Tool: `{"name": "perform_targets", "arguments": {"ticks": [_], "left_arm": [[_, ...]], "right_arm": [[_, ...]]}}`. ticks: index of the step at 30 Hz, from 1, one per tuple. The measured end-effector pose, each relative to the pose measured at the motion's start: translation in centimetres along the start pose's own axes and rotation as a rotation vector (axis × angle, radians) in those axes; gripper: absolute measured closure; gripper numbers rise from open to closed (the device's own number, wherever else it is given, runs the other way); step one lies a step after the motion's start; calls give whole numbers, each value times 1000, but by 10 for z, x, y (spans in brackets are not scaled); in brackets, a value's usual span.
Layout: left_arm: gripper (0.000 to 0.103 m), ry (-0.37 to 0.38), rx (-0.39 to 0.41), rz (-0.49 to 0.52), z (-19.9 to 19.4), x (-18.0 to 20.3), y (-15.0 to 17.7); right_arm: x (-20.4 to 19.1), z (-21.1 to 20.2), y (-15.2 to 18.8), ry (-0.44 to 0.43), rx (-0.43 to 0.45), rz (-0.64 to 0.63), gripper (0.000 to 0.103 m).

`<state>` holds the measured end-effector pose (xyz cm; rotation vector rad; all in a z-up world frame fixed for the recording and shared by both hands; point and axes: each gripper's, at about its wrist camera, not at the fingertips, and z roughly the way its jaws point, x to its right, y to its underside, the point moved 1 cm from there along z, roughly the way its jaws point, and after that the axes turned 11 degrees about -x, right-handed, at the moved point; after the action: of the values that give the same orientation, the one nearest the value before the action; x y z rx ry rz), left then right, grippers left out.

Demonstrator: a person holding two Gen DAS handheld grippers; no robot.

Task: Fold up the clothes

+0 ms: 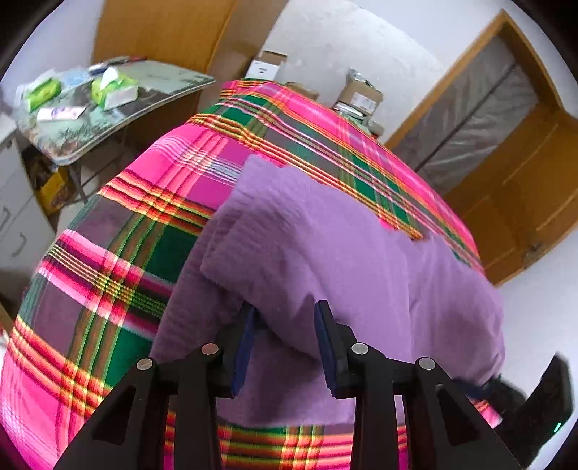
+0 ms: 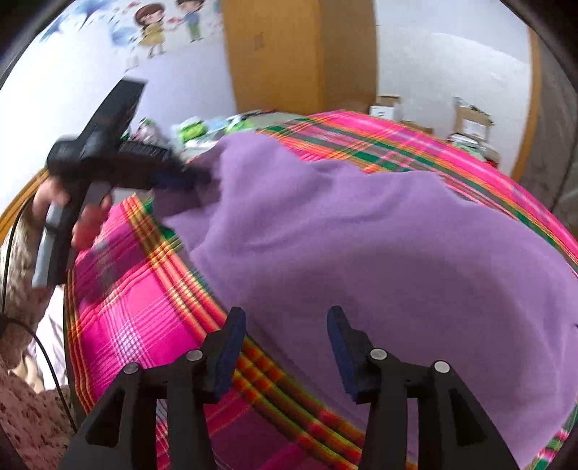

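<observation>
Purple garment (image 2: 361, 231) on plaid-covered bed (image 2: 137, 307), two handheld grippers.

Left gripper (image 1: 285, 318): jaws spread, a raised fold of the garment between them, pads not visibly pressing it. Garment lies rumpled across the bed's middle toward its right edge. Right gripper (image 2: 285, 321): jaws spread, empty, over the garment's near hem.

A home bedroom: a bed under a plaid sheet (image 1: 108, 274), wooden wardrobe (image 2: 289, 54), cartoon wall stickers (image 2: 155, 25), and a cluttered bench (image 1: 144, 83).
</observation>
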<state>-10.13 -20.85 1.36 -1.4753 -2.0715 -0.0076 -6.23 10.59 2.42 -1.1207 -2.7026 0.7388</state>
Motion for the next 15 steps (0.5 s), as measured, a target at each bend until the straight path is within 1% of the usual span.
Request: {"name": "perform_targets", "arguments": {"ticks": [3, 6, 8, 9, 10, 11, 12, 13, 15], "left_arm": [[69, 29, -13, -20, 5, -4, -7], [69, 49, -18, -28, 7, -4, -10], [69, 70, -11, -26, 6, -5, -11], [70, 80, -11, -32, 6, -6, -12], [70, 90, -11, -38, 6, -7, -13], [70, 100, -11, -45, 6, -7, -14], [70, 104, -11, -47, 6, -8, -14], [70, 107, -11, -48, 7, -8, -14], [70, 113, -13, -51, 6, -9, -14]], "right_arm": [[-4, 13, -4, 6, -34, -16, 55], [-5, 16, -7, 29, -28, -15, 55], [-1, 17, -9, 11, -28, 8, 55], [2, 17, -10, 15, -27, 21, 61], [4, 17, -11, 27, -26, 27, 69], [5, 17, -13, 42, -24, 32, 74], [6, 18, -14, 49, -20, 37, 85], [6, 17, -15, 51, -18, 44, 93], [8, 15, -17, 57, -7, 57, 98]]}}
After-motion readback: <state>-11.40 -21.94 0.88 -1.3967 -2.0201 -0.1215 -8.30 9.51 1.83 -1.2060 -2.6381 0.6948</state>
